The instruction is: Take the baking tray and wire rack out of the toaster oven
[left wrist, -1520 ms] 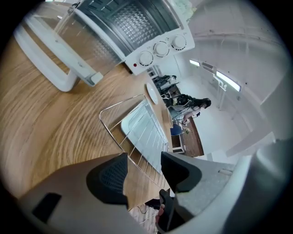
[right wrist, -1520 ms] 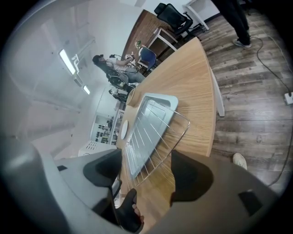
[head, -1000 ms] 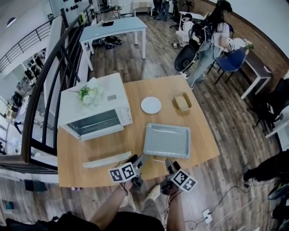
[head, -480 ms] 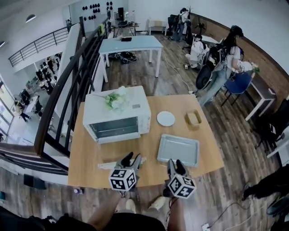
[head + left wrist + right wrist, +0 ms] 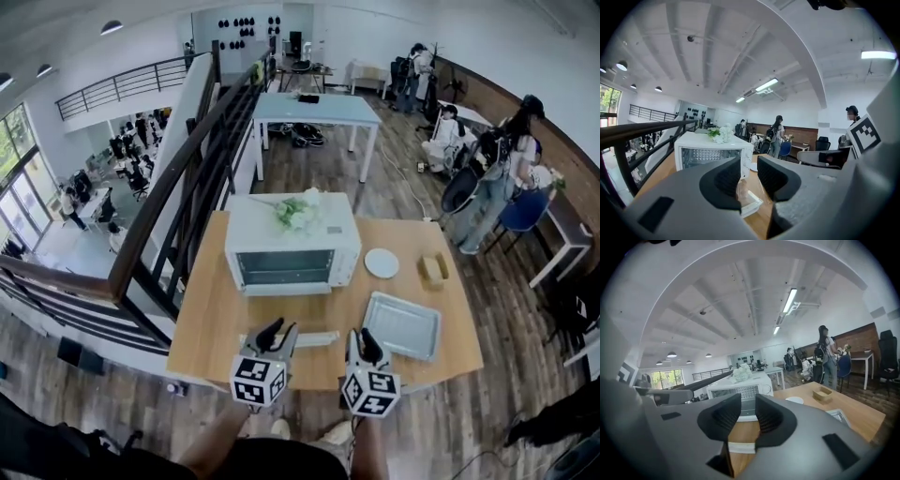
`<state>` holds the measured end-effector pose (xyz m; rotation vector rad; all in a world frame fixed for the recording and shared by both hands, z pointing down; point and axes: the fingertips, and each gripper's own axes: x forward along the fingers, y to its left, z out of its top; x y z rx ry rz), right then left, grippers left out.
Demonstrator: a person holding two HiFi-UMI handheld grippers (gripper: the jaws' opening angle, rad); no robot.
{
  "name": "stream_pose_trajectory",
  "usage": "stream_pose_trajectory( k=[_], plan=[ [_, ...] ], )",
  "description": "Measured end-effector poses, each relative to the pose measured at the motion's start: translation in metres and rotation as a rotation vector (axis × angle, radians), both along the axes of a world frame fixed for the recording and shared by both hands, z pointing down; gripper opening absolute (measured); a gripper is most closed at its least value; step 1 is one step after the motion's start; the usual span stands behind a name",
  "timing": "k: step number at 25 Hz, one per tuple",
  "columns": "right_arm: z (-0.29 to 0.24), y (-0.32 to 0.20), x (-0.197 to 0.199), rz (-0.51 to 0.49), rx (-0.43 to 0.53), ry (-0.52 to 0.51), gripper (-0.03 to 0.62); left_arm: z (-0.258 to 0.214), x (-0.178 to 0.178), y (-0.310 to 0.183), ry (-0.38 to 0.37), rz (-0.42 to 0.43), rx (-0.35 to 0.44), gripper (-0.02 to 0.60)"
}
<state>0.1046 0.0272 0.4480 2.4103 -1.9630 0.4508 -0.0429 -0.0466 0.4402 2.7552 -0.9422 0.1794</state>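
Wood-topped table (image 5: 214, 319) stands on a plank floor, with a dark railing (image 5: 178, 187) at its 9 o'clock, a blue-grey table (image 5: 314, 108) beyond at 12 and people (image 5: 497, 169) standing at 2.

On the tabletop, the white oven (image 5: 292, 248) sits at 11 o'clock with its glass front towards the person and white flowers (image 5: 298, 214) on its roof. The tray (image 5: 402, 324) lies flat and empty at 4 o'clock, outside the oven. A white plate (image 5: 382, 262) is at 2, and a small wooden box (image 5: 433, 269) is at the plate's 3 o'clock. A pale strip (image 5: 314, 337) lies along the near edge at 6. The rack cannot be made out behind the glass.

Both tools hover over the near edge, pointing at 12 towards the oven. The left gripper (image 5: 272, 330) is at 7 and the right gripper (image 5: 361, 339) at 5. Each pair of jaws has just been closing and now stands a narrow gap apart, with nothing between the pads.
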Motion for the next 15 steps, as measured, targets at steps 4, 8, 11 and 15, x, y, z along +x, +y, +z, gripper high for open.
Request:
stream_pose_trajectory(
  k=[4, 8, 11, 15],
  plan=[
    [-0.006, -0.010, -0.041, -0.064, 0.022, 0.025, 0.070, -0.007, -0.046, -0.001, -0.019, -0.054, 0.045, 0.087],
    [-0.012, -0.019, -0.075, -0.101, 0.040, 0.061, 0.047, -0.016, -0.084, -0.006, -0.005, -0.108, 0.060, 0.051],
    [-0.011, -0.024, -0.096, -0.127, 0.042, 0.066, 0.026, -0.016, -0.103, -0.006, -0.006, -0.132, 0.059, 0.031],
    [-0.005, -0.028, -0.111, -0.141, 0.035, 0.075, 0.006, -0.011, -0.115, -0.004, -0.020, -0.144, 0.053, 0.015]
  ],
)
